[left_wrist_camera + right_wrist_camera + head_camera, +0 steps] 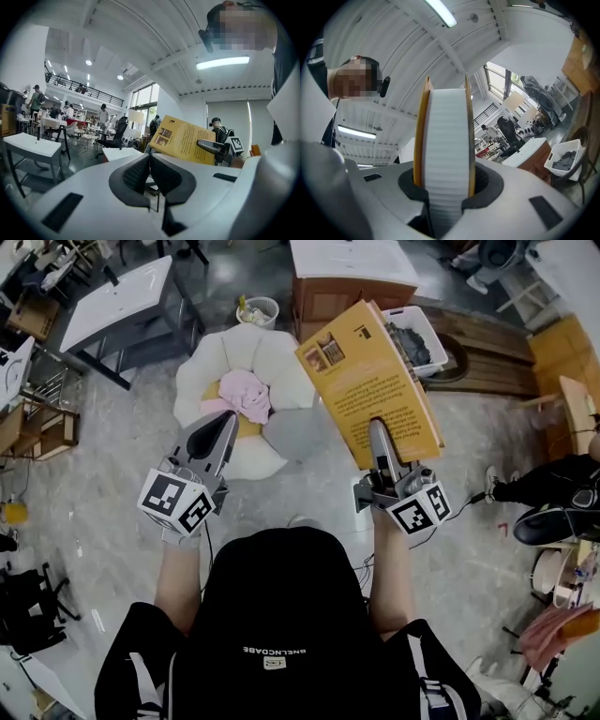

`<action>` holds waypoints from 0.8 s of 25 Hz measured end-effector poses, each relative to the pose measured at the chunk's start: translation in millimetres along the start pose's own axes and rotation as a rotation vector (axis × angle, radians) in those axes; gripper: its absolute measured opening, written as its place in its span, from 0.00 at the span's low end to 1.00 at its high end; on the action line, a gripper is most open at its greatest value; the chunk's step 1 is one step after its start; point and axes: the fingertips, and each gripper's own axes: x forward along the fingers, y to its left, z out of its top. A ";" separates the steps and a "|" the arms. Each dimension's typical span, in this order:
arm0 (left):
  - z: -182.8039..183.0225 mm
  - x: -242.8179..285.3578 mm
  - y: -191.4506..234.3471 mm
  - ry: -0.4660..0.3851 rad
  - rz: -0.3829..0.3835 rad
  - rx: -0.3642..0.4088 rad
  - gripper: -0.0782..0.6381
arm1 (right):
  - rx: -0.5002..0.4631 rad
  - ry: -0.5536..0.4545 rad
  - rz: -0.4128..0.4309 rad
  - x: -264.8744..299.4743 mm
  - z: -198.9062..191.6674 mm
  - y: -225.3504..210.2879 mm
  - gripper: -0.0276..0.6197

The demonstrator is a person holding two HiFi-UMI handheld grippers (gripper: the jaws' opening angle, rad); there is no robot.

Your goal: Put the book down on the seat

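Big open workshop hall, white ribbed ceiling (140, 37) with strip lights, tall windows (143, 101) far back in the left gripper view. Grey speckled floor (112, 484) all round. Operator (272, 615) in black top at the bottom of the head view, both arms forward. White tables (122, 296) upper left, wooden cabinet (352, 282) top centre. Bystander's dark-clad legs (553, 493) at the right edge.

White petal-shaped seat (220, 357) on the floor centre-left, ahead of the left arm. On it, pink cloth (246, 393) bunched over a yellow cushion (249, 427).

Yellow book (370, 381) up in the air right of the seat, apart from it, not on it. Tilted, printed cover toward the head camera, top corner overlapping a white basket (422, 329) of grey stuff behind. Edge-on in the right gripper view, book (445, 140) as a white page block between yellow covers.

Clenched on the book's lower edge: right gripper (378, 432), one jaw flat along the cover; same right gripper (445, 185) in its own view, pads pressed on both covers.

Aimed toward the seat: left gripper (229, 418), jaws closed together with nothing between, left gripper (150, 161) clear of book and seat.

Small white bin (258, 310) behind the seat.
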 end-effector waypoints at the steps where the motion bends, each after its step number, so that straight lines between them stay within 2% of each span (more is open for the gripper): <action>1: -2.6 3.9 -4.3 0.009 0.004 0.000 0.13 | 0.004 0.002 -0.001 -2.5 2.0 -5.5 0.29; 5: -10.9 12.8 -19.8 0.032 -0.001 0.008 0.13 | 0.022 -0.003 -0.021 -15.9 6.8 -23.2 0.29; 9: -9.6 12.9 -16.4 0.034 -0.009 -0.014 0.13 | 0.041 -0.025 -0.036 -21.6 7.5 -29.9 0.29; 16: -15.7 16.8 6.2 0.030 -0.011 -0.058 0.13 | 0.059 -0.015 -0.099 -20.8 -7.7 -38.1 0.29; 20: -2.9 26.1 53.5 0.022 -0.018 -0.091 0.13 | 0.065 -0.010 -0.132 19.9 -16.8 -42.8 0.29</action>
